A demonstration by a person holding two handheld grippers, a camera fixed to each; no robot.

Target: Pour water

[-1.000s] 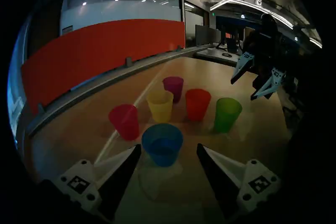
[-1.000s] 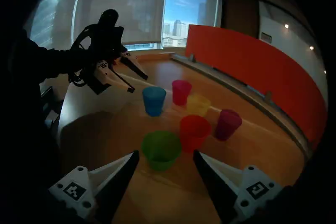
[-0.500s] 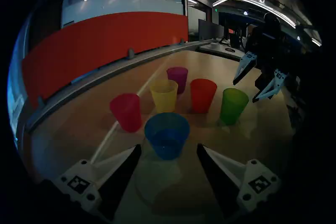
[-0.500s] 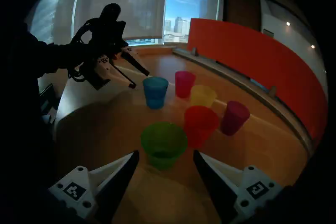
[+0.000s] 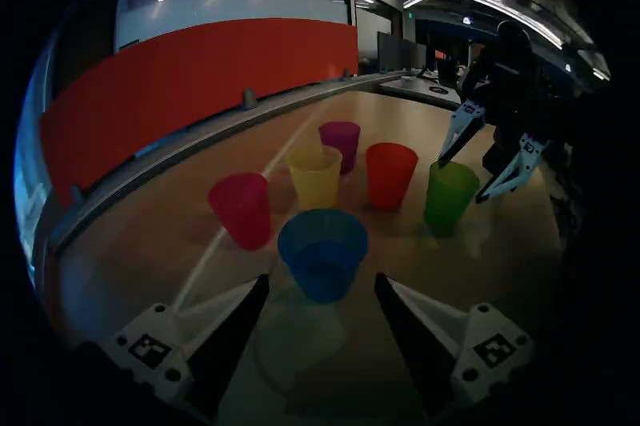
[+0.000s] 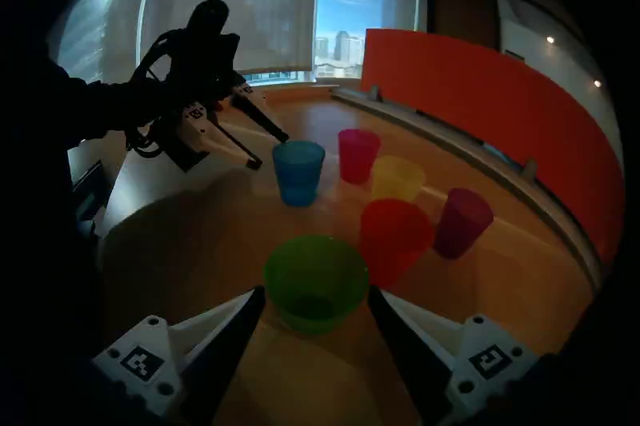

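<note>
On a wooden table [image 5: 152,258], left gripper [image 5: 320,292] released wide just short of the blue cup [image 5: 323,254], right gripper [image 6: 314,302] released wide flanking the green cup [image 6: 315,282], probably lining up grasps for pouring.

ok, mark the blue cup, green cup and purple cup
blue cup [image 5: 324,274]: left gripper view, front wall.
green cup [image 6: 314,288]: right gripper view, inner wall.
purple cup [image 6: 462,223]: right gripper view, side wall.
</note>
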